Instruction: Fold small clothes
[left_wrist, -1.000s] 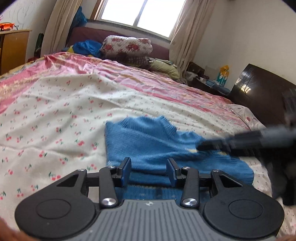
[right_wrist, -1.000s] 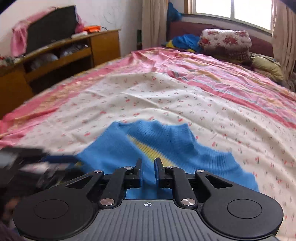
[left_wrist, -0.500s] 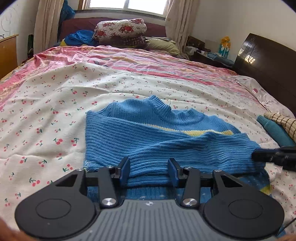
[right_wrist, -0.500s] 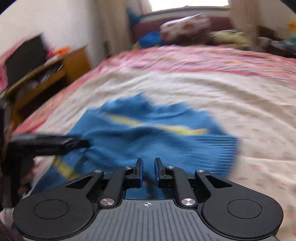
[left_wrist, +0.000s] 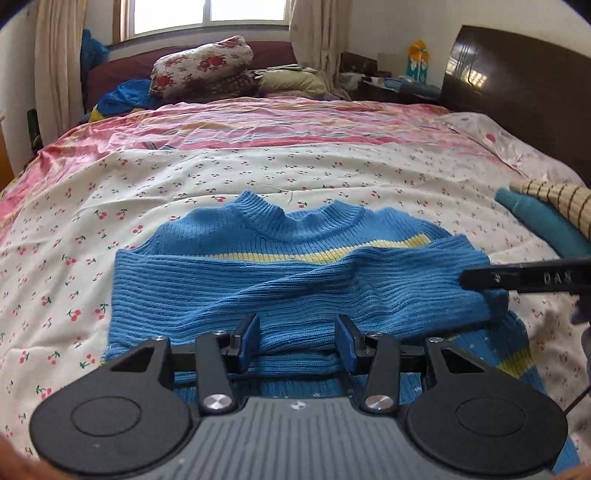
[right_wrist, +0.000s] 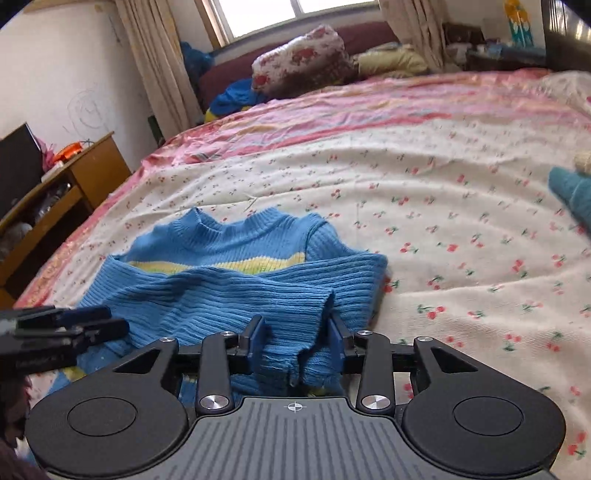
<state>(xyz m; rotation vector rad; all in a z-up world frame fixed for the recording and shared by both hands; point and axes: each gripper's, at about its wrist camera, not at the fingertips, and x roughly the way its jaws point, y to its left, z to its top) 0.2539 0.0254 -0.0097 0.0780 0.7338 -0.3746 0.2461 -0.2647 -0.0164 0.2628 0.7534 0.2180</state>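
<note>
With blue sweater (left_wrist: 280, 295) hem folded up over chest: first fold done. Left gripper (left_wrist: 295, 341) parted, knit between, unpressed. Right gripper (right_wrist: 295, 343) opening, cuff between. Further folds pending.

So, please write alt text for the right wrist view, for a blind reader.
A blue sweater with a yellow stripe lies partly folded on a cherry-print bed. The right tongs are opening around its near edge, and the left tongs reach in from the left.

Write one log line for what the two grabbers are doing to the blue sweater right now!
stage: sleeve fold | blue sweater: on bed | right gripper: opening, sleeve cuff between jaws | left gripper: open over folded sweater edge
</note>
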